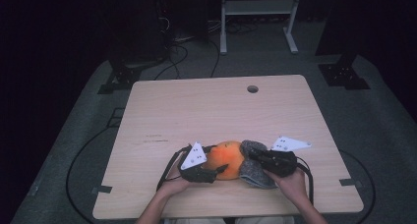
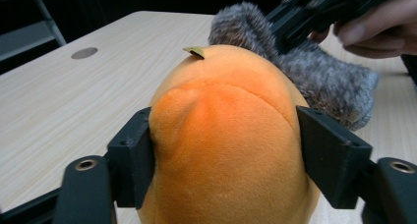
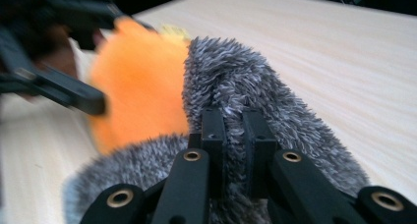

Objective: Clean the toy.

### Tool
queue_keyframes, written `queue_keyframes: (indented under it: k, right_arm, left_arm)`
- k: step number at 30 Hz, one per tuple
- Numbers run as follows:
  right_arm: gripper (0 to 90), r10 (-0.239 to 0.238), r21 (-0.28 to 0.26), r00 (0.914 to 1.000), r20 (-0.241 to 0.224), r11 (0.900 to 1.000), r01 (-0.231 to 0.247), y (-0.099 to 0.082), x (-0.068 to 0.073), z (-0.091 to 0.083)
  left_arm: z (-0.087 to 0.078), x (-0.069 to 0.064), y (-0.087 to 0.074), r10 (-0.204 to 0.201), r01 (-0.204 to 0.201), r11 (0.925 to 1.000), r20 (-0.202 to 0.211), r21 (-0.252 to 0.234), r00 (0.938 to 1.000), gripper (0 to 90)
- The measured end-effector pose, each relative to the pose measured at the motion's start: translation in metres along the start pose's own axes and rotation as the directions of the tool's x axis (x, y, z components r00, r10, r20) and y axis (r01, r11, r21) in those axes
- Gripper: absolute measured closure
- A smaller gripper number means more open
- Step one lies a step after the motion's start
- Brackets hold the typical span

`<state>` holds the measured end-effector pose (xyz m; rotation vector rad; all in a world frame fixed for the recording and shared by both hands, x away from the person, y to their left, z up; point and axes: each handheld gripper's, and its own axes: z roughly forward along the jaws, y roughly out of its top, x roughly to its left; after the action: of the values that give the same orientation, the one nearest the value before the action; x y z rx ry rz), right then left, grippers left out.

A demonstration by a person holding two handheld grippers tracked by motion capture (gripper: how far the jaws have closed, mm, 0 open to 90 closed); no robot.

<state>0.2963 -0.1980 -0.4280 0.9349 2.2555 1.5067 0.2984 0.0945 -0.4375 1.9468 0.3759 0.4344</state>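
The left gripper point(image 1: 220, 171) has its two black jaws set against the flanks of an orange plush toy point(image 1: 227, 159), one on each side, the pads pressing into the soft cloth so that the toy bulges between them; in the left gripper view point(image 2: 223, 150) the toy point(image 2: 226, 145) sits squarely between the jaws, with a small olive leaf tag point(image 2: 195, 51) at its top. The right gripper point(image 1: 252, 156) is pinched tight on a grey furry cover point(image 1: 253, 171), its jaws nearly touching with a fold of the fur caught between them, as the right gripper view point(image 3: 233, 135) shows close up. The cover point(image 3: 236, 81) lies just beside the toy point(image 3: 140, 86) and touches it along one edge, and part of it curls under and around the toy's right side. Both things rest on a pale wooden table point(image 1: 206, 106), near its front edge and a little right of the middle, in front of the person, whose hands come in from the bottom of the high view and hold the grippers. A grey three-cornered plate tops each gripper. A round hole point(image 1: 252, 89) sits near the far edge of the table. Black cables point(image 1: 78, 160) trail from the grippers over the grey floor, and a white metal frame point(image 1: 258, 17) stands in the dark beyond the table.
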Motion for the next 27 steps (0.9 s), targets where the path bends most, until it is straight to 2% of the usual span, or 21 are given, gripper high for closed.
queue_keyframes:
  k: [3,5,6,8,9,10,11,13,14,15,18,20,21,22,24,26,27]
  right_arm:
    - [81.4,-0.037,-0.062,0.9967,-0.072,0.9975,0.033,0.011,0.014,-0.002]
    - [81.4,-0.089,-0.050,0.9942,-0.061,0.9951,0.086,0.015,0.022,0.002]
    - [81.5,-0.091,-0.043,0.9941,-0.058,0.9951,0.089,0.013,0.022,0.004]
    - [81.5,-0.044,-0.035,0.9967,-0.068,0.9985,0.042,0.007,0.013,0.006]
    - [81.5,-0.038,-0.031,0.9975,-0.060,0.9989,0.036,0.005,0.010,0.005]
    - [81.5,-0.031,-0.029,0.9981,-0.053,0.9991,0.029,0.005,0.008,0.004]
    - [81.5,-0.019,-0.031,0.9988,-0.046,0.9993,0.018,0.004,0.006,0.003]
    - [81.5,-0.022,-0.025,0.9997,-0.014,0.9995,0.021,0.006,0.006,-0.001]
    - [81.5,-0.027,-0.040,0.9995,-0.018,0.9988,0.027,0.008,0.008,-0.003]
    - [81.5,-0.036,-0.060,0.9988,-0.033,0.9976,0.034,0.011,0.013,-0.005]
    - [81.5,-0.111,-0.081,0.9911,-0.073,0.9911,0.105,0.021,0.032,-0.004]
    - [81.5,-0.157,-0.056,0.9864,-0.049,0.9865,0.154,0.022,0.038,0.001]
    - [81.5,-0.155,-0.048,0.9869,-0.047,0.9871,0.152,0.020,0.035,0.003]
    - [81.5,-0.132,-0.046,0.9902,-0.045,0.9904,0.130,0.019,0.030,0.003]
    - [81.5,-0.093,-0.032,0.9956,-0.013,0.9952,0.092,0.016,0.020,0.000]
    - [81.4,-0.061,-0.042,0.9980,-0.016,0.9973,0.060,0.017,0.017,-0.004]
    - [81.4,-0.065,-0.051,0.9976,-0.022,0.9967,0.064,0.018,0.020,-0.006]
  left_arm:
    - [0.003,-0.004,0.002,0.021,-0.021,0.9998,0.000,-0.003,0.9998,31.1]
    - [0.004,-0.006,0.004,0.029,-0.029,0.9996,0.007,0.004,0.9996,30.2]
    - [0.003,-0.005,0.005,0.025,-0.025,0.9997,0.016,0.004,0.9996,28.3]
    - [0.002,0.000,0.006,-0.041,0.041,0.9992,0.030,0.003,0.9987,19.5]
    - [0.001,0.003,0.006,-0.071,0.071,0.9974,0.027,0.011,0.9971,15.0]
    - [0.002,0.006,0.005,-0.110,0.109,0.9936,0.026,0.027,0.9936,12.3]
    - [0.002,0.008,0.003,-0.129,0.128,0.9913,0.033,0.030,0.9911,15.1]
    - [0.003,0.007,0.002,-0.116,0.116,0.9927,0.016,0.033,0.9931,24.9]
    - [0.003,0.006,0.002,-0.113,0.113,0.9932,0.017,0.029,0.9934,28.1]
    - [0.003,0.004,0.003,-0.092,0.091,0.9953,0.009,0.032,0.9957,29.8]
    - [0.004,-0.005,0.007,-0.010,0.010,0.9995,0.014,0.031,0.9999,31.9]
    - [0.005,-0.008,0.008,0.022,-0.023,0.9987,0.004,0.047,0.9997,33.1]
    - [0.004,-0.008,0.008,0.018,-0.018,0.9988,0.002,0.045,0.9998,33.8]
    - [0.004,-0.007,0.007,0.009,-0.009,0.9991,0.003,0.042,1.0000,34.2]
    - [0.004,-0.007,0.007,0.010,-0.010,0.9991,0.006,0.041,0.9999,34.2]
    - [0.005,-0.010,0.008,0.037,-0.038,0.9986,0.012,0.038,0.9992,34.3]
    - [0.005,-0.012,0.008,0.061,-0.061,0.9974,0.014,0.037,0.9980,34.2]
